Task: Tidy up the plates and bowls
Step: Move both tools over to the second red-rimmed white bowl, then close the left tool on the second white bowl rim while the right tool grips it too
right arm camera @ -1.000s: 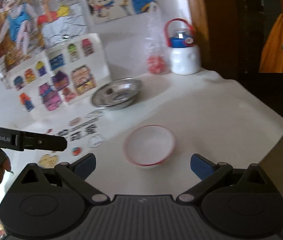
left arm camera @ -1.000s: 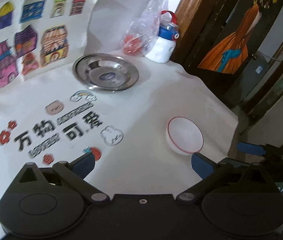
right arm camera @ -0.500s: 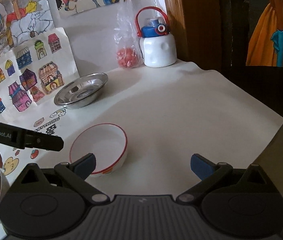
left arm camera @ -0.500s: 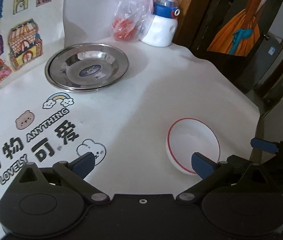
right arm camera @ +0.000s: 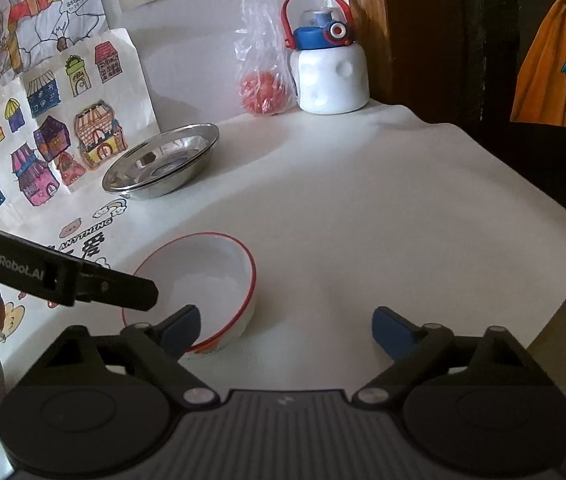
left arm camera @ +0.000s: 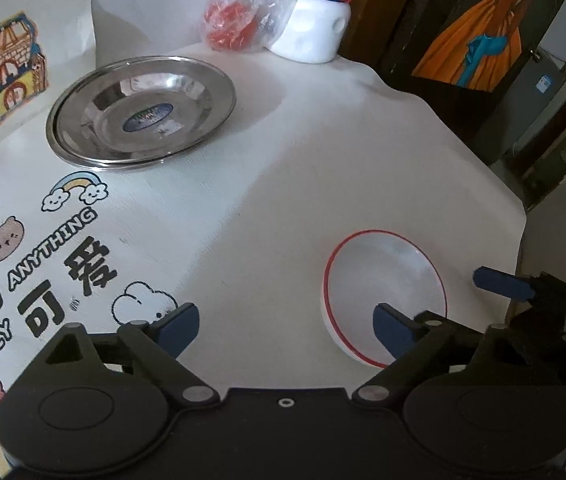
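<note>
White tablecloth carries a red-rimmed bowl near its edge; the steel plate sits apart. Both grippers, left and right, have just been narrowing yet remain unclenched, flanking the bowl, apparently for pickup.

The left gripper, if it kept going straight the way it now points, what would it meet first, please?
Most likely the bare white tablecloth: nothing lies between the left gripper's open fingers. The red-rimmed white bowl sits off to its right, partly behind the right finger, so depth there is uncertain.

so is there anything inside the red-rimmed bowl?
No, the red-rimmed bowl shows only its bare white inside in the right wrist view.
</note>
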Demonstrator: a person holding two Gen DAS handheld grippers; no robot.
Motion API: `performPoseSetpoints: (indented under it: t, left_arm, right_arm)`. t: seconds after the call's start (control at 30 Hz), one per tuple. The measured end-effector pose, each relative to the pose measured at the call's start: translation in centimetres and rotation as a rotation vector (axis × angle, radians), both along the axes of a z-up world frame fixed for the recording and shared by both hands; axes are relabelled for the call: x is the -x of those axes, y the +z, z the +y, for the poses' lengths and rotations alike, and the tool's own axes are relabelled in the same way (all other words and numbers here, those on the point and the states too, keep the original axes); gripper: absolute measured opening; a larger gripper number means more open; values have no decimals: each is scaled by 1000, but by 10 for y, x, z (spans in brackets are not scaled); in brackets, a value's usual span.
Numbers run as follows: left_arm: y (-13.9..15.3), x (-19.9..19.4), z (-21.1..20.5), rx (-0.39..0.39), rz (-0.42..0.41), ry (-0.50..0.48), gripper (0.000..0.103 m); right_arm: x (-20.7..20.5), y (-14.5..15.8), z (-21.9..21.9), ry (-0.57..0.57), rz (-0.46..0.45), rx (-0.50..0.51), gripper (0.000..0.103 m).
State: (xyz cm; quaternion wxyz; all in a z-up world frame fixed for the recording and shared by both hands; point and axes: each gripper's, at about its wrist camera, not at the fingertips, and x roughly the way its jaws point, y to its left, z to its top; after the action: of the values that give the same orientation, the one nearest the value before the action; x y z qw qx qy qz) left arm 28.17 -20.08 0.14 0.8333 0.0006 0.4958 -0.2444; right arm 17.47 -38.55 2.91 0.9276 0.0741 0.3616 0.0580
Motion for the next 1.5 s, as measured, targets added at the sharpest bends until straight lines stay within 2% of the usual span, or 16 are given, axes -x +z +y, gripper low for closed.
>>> performPoseSetpoints:
  t: [0.07, 0.4, 0.53, 0.67, 1.2, 1.33, 1.5]
  left_arm:
    - [-1, 0, -1, 2, 3, -7, 89]
    - [-4, 1, -7, 7, 23, -33, 70]
    - [-4, 2, -9, 8, 29, -38, 61]
    - [-4, 4, -11, 4, 24, -47, 57]
    - [-4, 7, -15, 4, 24, -63, 47]
    - [-5, 9, -18, 6, 29, -80, 40]
    - [-7, 10, -20, 16, 35, -92, 30]
  right_arm:
    - [-1, 0, 0, 0, -4, 0, 83]
    - [0, 3, 9, 14, -29, 43, 71]
    - [2, 4, 14, 29, -41, 58, 63]
    - [3, 5, 18, 39, -46, 62, 56]
    - [7, 1, 21, 55, -23, -10, 33]
    - [9, -2, 21, 42, -18, -26, 26]
    - [10, -3, 19, 31, -18, -59, 24]
